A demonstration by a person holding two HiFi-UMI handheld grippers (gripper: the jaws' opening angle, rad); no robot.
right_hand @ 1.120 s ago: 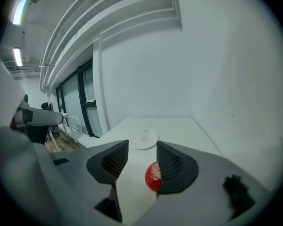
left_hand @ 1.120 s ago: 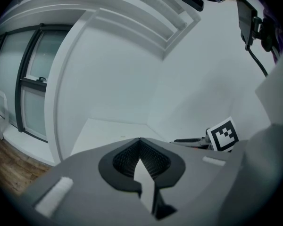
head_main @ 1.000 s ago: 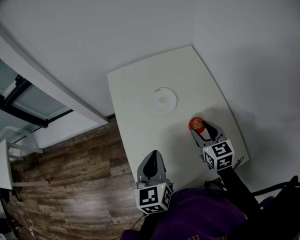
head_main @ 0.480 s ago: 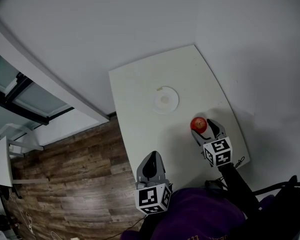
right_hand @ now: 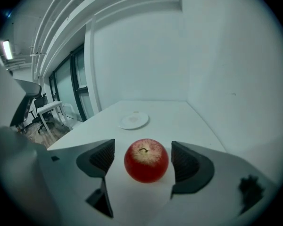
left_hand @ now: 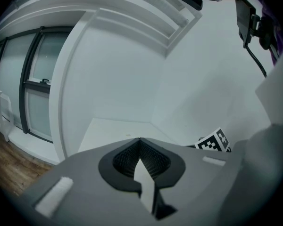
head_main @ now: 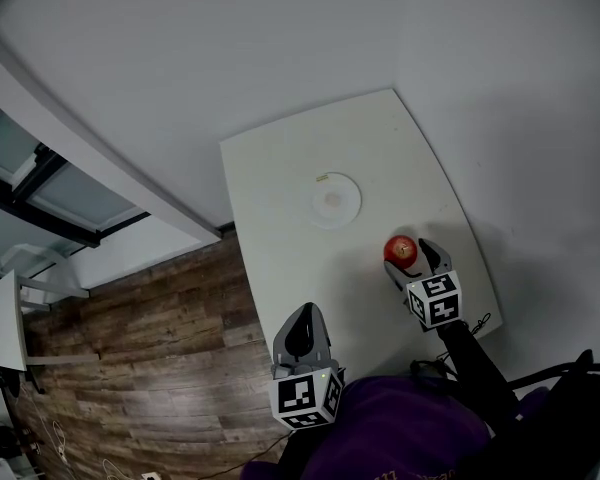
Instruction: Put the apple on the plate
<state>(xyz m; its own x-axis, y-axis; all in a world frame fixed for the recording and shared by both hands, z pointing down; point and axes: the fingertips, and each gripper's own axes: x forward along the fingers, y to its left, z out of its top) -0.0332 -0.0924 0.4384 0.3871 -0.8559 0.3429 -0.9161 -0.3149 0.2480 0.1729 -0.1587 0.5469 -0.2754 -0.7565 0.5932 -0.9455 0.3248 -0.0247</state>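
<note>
Apple point(right_hand: 146, 160) – round, firm, glossy; probably light yet prone to roll or slip, so grip belongs across widest middle. Sits on table point(head_main: 280, 188) between jaws of right gripper point(head_main: 410, 259), which have just been opening, pads clear of fruit — gripper tilted down. Plate point(right_hand: 133, 120) well beyond. Left gripper point(left_hand: 140, 161) closed, empty, by near edge.

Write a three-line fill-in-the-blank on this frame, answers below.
1. The apple rests on the ___, apart from the plate.
2. It stands between the right gripper's ___ jaws.
3. The left gripper is ___, with nothing in it.
Missing: table; open; shut.
The right gripper's jaws have just been opening; its pads are clear of the apple.
</note>
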